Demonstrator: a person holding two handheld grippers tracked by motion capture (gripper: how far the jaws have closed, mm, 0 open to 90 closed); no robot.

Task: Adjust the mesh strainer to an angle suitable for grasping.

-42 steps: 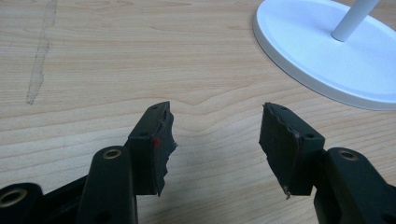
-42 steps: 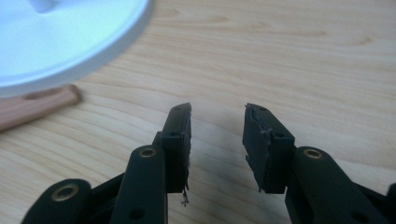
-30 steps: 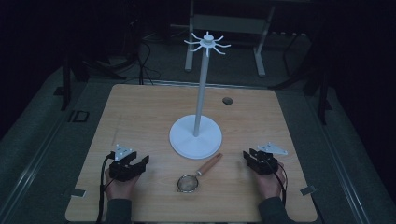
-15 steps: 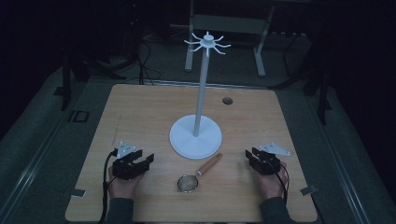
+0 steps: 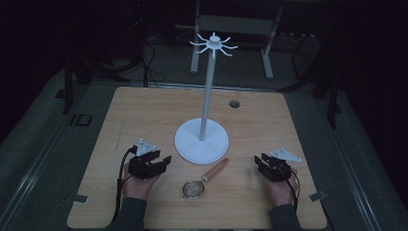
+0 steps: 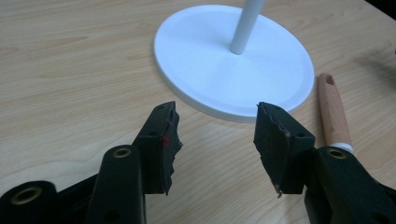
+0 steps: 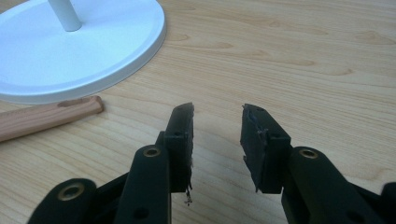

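Left gripper (image 5: pixel 164 160) open with nothing between its jaws – they have just been closing – near the strainer (image 5: pixel 194 188), wooden handle beside the white stand (image 5: pixel 201 140), right gripper (image 5: pixel 260 161) apart and empty, "ID" mark (image 5: pixel 80 120) at the table's (image 5: pixel 144 110) left edge.

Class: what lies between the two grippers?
A strainer, in the high view, apart from the right gripper and the left gripper, whose empty jaws have just been closing.

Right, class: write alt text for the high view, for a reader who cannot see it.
A white hook stand rises from the middle of a wooden table, with a small wooden-handled strainer lying before its base. To either side a hand holds a claw: the left claw, empty, its jaws just closing, and the right claw, open.
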